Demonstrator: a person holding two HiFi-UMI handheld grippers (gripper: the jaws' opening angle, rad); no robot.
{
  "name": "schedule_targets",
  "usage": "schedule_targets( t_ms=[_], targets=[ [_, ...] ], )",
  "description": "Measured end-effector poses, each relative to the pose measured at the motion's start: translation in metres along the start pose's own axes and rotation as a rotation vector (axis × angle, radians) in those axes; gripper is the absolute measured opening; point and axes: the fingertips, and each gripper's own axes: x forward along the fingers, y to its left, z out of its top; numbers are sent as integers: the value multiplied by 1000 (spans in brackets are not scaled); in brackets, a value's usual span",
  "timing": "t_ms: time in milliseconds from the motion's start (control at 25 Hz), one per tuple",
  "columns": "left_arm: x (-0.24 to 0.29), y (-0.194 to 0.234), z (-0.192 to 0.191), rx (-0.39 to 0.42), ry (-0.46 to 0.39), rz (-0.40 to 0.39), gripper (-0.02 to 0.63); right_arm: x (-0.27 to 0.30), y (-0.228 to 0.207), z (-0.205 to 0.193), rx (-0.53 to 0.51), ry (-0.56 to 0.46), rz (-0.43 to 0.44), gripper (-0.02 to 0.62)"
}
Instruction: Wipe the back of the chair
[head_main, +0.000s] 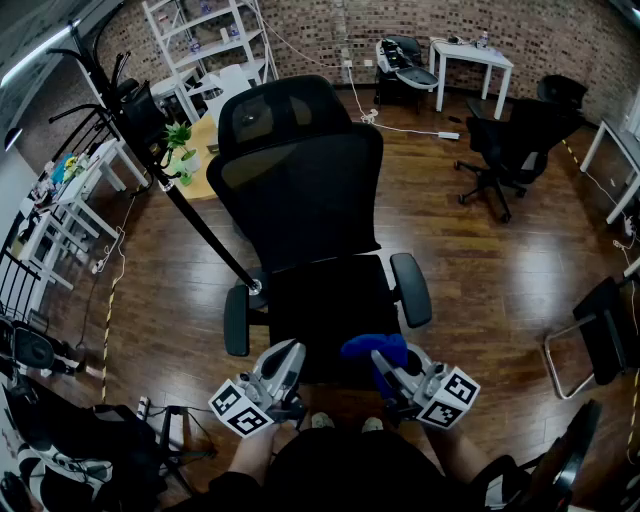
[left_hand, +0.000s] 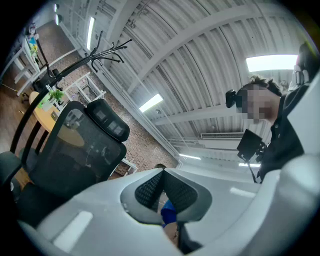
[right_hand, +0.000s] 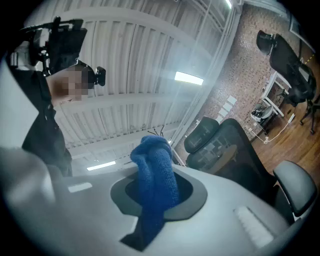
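A black mesh office chair (head_main: 300, 190) with a headrest (head_main: 270, 110) stands right in front of me, its seat toward me. Both grippers hover low over the seat's near edge. My right gripper (head_main: 384, 360) is shut on a bunched blue cloth (head_main: 375, 347); in the right gripper view the cloth (right_hand: 155, 175) bulges up between the jaws (right_hand: 157, 192), with the chair (right_hand: 225, 150) to the right. My left gripper (head_main: 288, 352) is shut with nothing in it. In the left gripper view its jaws (left_hand: 161, 190) meet, the chair back (left_hand: 75, 150) lies to the left, and a bit of the cloth (left_hand: 168, 214) shows behind.
A black coat rack (head_main: 150, 140) leans in from the left, its pole reaching the chair's left armrest (head_main: 236, 318). A round wooden table with a plant (head_main: 185, 150) stands behind it. Other black chairs (head_main: 510, 140), a white table (head_main: 475, 55) and a metal-frame chair (head_main: 600, 340) stand around on the wooden floor.
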Motion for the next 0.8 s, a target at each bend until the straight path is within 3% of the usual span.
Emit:
schedule_targets(
  t_ms=[280, 440, 640, 800],
  targets=[
    [15, 24, 15, 1, -12, -10, -11, 32, -19, 13, -43, 0, 11, 38],
    [20, 58, 27, -5, -28, -20, -11, 68, -42, 3, -61, 26, -27, 38],
    [24, 123, 58, -46, -66, -15, -11, 158, -89, 4, -167, 79, -68, 38],
    [21, 167, 74, -88, -80, -1, -11, 249, -127, 44, -289, 71, -95, 38]
  ],
)
